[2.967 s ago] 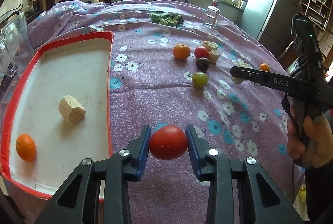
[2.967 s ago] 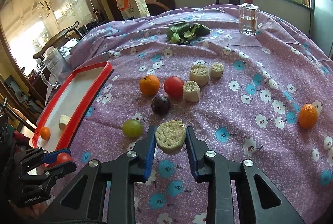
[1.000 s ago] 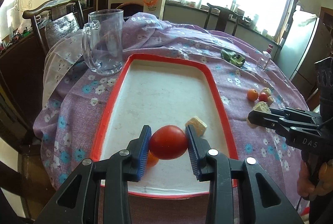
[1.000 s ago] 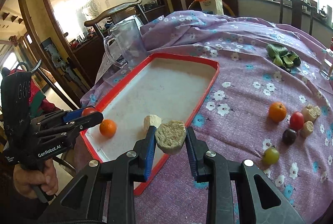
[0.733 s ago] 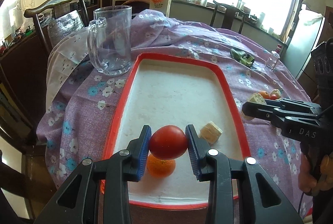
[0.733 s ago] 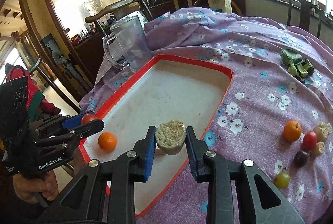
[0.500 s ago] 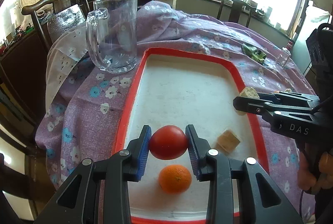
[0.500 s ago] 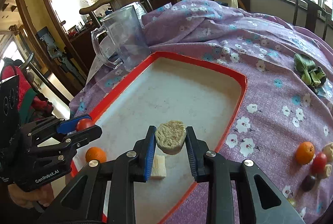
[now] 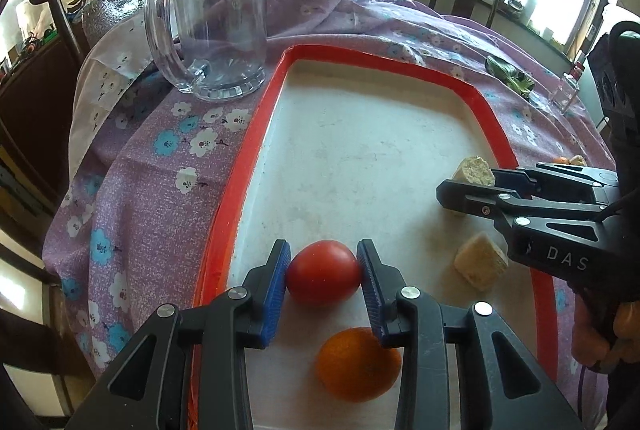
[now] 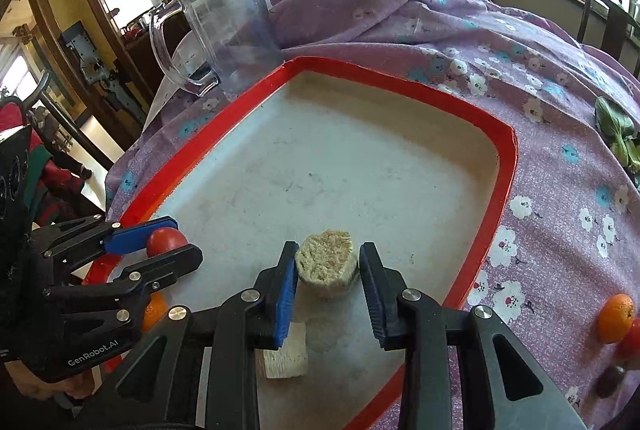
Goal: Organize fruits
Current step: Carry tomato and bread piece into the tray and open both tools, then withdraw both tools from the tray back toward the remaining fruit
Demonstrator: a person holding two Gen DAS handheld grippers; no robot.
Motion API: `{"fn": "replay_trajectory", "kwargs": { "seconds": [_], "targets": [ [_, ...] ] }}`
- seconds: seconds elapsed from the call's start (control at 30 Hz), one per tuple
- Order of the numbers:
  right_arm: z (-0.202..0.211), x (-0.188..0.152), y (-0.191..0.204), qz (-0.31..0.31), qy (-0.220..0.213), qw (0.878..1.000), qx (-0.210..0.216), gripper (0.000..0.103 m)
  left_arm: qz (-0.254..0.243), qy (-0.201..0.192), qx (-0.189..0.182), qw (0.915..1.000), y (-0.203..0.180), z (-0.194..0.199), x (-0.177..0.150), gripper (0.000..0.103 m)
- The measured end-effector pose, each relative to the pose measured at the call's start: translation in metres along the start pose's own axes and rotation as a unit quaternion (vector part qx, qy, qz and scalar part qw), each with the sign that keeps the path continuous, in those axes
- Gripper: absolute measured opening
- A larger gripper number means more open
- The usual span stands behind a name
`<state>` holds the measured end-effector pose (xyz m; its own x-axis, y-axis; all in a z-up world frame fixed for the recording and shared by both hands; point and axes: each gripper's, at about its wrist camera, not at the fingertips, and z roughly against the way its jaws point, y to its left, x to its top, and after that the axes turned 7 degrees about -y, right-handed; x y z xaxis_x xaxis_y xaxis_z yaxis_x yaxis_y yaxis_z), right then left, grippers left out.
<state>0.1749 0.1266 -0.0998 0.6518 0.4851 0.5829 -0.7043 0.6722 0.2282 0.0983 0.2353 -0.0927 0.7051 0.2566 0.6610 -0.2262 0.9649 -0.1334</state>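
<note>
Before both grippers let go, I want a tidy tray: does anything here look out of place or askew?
The purple tablecloth is bunched in a heap behind the red-rimmed tray, beside the glass mug. In the tray, one pale cut chunk lies tipped on its side. Nothing is spilled.

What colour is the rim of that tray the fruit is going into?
Bright red, around a white inside. The tray rim shows best in the right wrist view.
</note>
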Motion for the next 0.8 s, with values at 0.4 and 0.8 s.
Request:
{"fn": "replay_trajectory", "kwargs": {
  "seconds": [0.4, 0.8],
  "targets": [
    [0.042, 0.0, -0.002, -0.014, -0.033, 0.999, 0.015, 0.05, 0.008, -0.029, -0.008, 0.9995, -0.003, 0.035, -0.008, 0.053],
    [0.109, -0.047, -0.048, -0.069, -0.061, 0.996, -0.011, 0.051, -0.011, -0.051, -0.035, 0.998, -0.04, 0.075, -0.018, 0.062]
  ]
}}
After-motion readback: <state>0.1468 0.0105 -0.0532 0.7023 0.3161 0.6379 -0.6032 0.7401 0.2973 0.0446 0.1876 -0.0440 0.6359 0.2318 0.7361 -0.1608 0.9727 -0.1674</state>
